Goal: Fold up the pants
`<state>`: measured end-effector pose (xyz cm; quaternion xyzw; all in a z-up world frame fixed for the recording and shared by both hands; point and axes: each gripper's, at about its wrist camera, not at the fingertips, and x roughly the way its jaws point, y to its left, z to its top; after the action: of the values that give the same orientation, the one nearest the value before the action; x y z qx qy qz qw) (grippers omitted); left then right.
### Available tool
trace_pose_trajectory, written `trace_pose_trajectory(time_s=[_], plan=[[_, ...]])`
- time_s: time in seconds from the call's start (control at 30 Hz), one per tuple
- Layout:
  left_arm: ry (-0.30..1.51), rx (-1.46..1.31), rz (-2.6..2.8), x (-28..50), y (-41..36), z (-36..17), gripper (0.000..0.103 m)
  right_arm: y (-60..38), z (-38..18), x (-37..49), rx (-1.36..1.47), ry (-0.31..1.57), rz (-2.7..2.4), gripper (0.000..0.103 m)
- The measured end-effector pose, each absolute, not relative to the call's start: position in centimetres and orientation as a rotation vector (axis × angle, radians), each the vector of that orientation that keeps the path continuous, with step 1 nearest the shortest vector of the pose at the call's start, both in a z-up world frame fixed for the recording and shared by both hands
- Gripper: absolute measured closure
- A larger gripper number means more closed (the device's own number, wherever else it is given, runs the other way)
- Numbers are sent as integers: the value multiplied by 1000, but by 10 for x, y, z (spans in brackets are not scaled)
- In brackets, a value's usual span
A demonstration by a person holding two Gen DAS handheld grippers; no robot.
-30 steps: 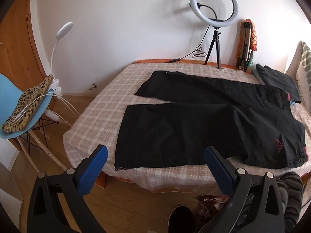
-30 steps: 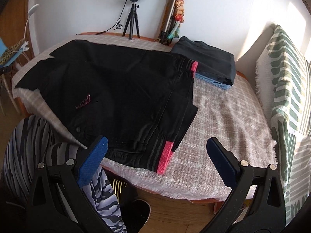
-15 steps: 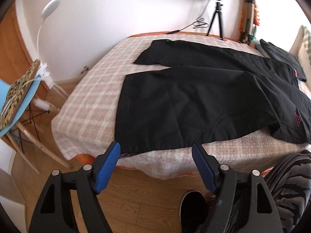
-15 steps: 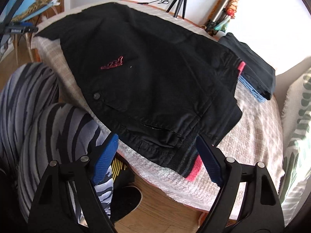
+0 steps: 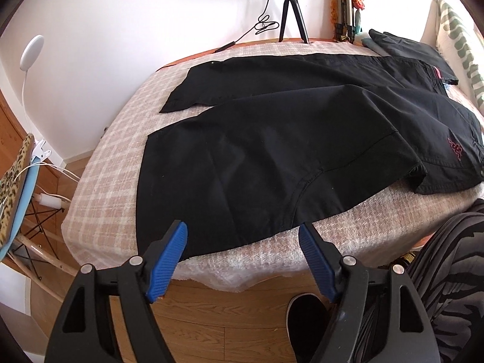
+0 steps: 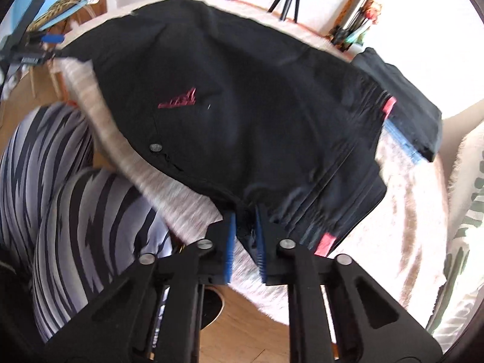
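My right gripper (image 6: 244,230) has just closed: from jaws wide apart a second ago, its blue pads are now pinched nearly together on a fold of black fabric at the near waist edge of the black pants (image 6: 242,106), close to the pink waistband tab (image 6: 328,240). My left gripper (image 5: 242,249) has narrowed a little over that second and then held; its jaws stand well apart, nothing between them, poised just off the near hem of the closer trouser leg (image 5: 242,166). Both cameras have dropped closer to the pants since a second ago. The pants lie spread flat on the checked blanket (image 5: 115,157) over the table, legs running toward the left gripper's side, waist toward the right. I judge this to be the very start of the fold: one corner is secured, and the hem end is not yet taken, so the lift cannot begin evenly. The right wrist view is smeared with motion blur, so I cannot tell how much cloth the pads have, or whether both layers of the waist are caught. The left pads' tips overlap the hem in the picture, and whether they touch it I cannot tell. A folded dark garment (image 6: 405,96) lies beyond the waist, partly cut off. The person's striped trouser legs (image 6: 60,196) crowd the near edge.
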<state>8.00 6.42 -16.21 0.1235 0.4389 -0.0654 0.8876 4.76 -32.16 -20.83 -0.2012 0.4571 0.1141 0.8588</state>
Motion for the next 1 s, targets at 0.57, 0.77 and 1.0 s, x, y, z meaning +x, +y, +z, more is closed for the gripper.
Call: trace_pose_trajectory(time_s=[0.57, 0.77, 1.0], plan=[[926, 395, -281, 87, 22, -176, 28, -342, -112, 101, -334, 749, 92, 98], [882, 486, -289, 86, 7, -178, 28, -338, -92, 109, -351, 705, 80, 98], [884, 466, -166, 109, 27, -178, 42, -340, -91, 93, -328, 702, 80, 98]])
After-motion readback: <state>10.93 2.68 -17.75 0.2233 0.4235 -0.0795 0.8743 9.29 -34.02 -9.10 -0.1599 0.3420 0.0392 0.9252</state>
